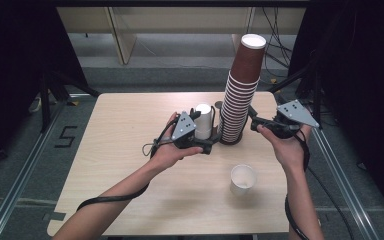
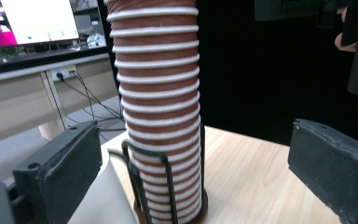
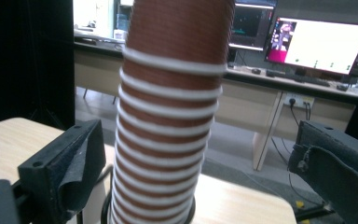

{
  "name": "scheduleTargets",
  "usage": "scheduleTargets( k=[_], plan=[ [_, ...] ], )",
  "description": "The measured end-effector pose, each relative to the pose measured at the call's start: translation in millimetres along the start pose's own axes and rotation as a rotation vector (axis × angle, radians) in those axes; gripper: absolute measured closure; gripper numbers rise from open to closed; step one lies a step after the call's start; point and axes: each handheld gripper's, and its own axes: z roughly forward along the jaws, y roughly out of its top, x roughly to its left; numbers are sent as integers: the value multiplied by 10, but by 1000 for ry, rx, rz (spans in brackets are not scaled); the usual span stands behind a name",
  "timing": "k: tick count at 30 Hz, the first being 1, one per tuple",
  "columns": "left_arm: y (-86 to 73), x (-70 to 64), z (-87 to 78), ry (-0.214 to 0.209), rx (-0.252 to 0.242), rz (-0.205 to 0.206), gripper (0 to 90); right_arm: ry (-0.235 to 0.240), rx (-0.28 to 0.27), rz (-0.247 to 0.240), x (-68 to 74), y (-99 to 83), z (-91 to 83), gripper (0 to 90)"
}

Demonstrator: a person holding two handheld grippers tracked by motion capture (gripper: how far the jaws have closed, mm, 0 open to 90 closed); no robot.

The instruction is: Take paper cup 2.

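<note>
Centrally, tall brown paper-cup stack [image 1: 241, 87] standing between both grippers' gaping jaws, left gripper [image 1: 196, 135] and right gripper [image 1: 260, 122] flanking it, hands levelling.

One readable sign: a black numeral "5" [image 1: 65, 136], taped onto the grey floor at about nine o'clock from the pale wooden worktop [image 1: 130, 165], seen in the high view. Bright monitor screens [image 3: 324, 44] at about one o'clock in the right gripper view and at eleven o'clock in the left gripper view [image 2: 32, 21], with small marks too blurred to read. No legible print on the tall stack of brown paper cups [image 1: 242, 90].
</note>
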Motion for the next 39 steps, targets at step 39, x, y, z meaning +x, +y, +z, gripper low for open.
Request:
scheduleTargets(
  k=[39],
  plan=[
    [772,370,1128,-4,-68,-51,35,40,27,6,-53,956,833,9]
  ],
)
